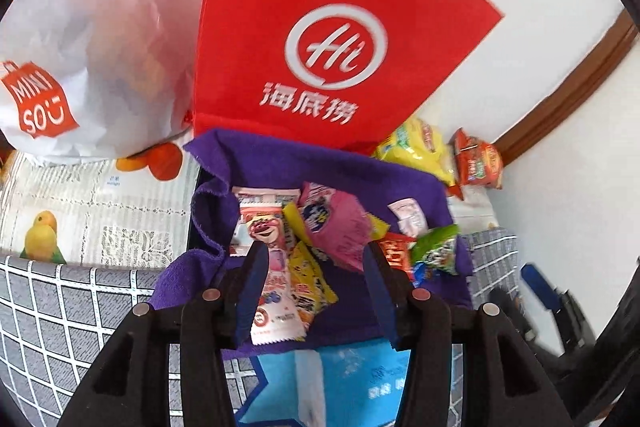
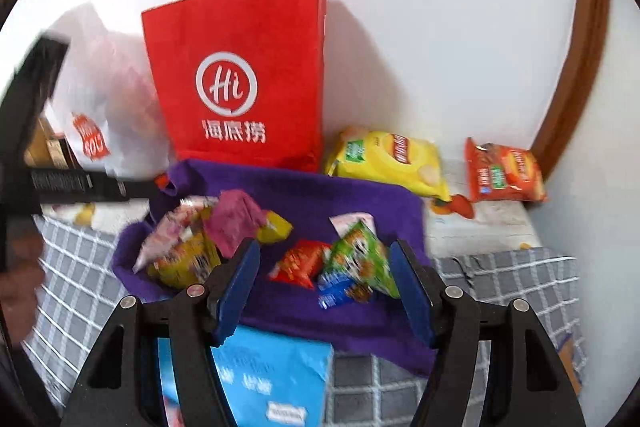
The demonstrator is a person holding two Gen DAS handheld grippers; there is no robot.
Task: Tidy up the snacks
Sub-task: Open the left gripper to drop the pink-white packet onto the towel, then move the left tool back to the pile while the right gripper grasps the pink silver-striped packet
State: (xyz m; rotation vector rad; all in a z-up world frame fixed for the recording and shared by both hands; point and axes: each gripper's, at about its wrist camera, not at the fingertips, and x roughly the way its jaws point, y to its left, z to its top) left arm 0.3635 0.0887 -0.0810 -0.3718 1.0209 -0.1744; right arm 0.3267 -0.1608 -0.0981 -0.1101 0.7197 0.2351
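Red bag [image 2: 240, 75] behind snack pile [image 2: 212, 239]

one red bag [image 2: 236, 83], one white bag [image 1: 80, 39], one purple cloth [image 2: 320, 195], two chip bags, yellow [image 2: 388, 161] and orange [image 2: 504, 173], one blue pack [image 2: 272, 383]

surface: grey checked cloth [image 2: 500, 279] | on it: purple towel [image 2: 320, 195], blue packet [image 2: 276, 375]

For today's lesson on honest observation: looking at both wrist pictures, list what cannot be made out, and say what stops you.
- Red bag contents: both views, its paper front hides them.
- White bag contents: left wrist view, only vague shapes through the plastic.
- Blue packet text: right wrist view, blurred and cut off by the bottom edge.
- Pink wrapper print: right wrist view, motion blur.
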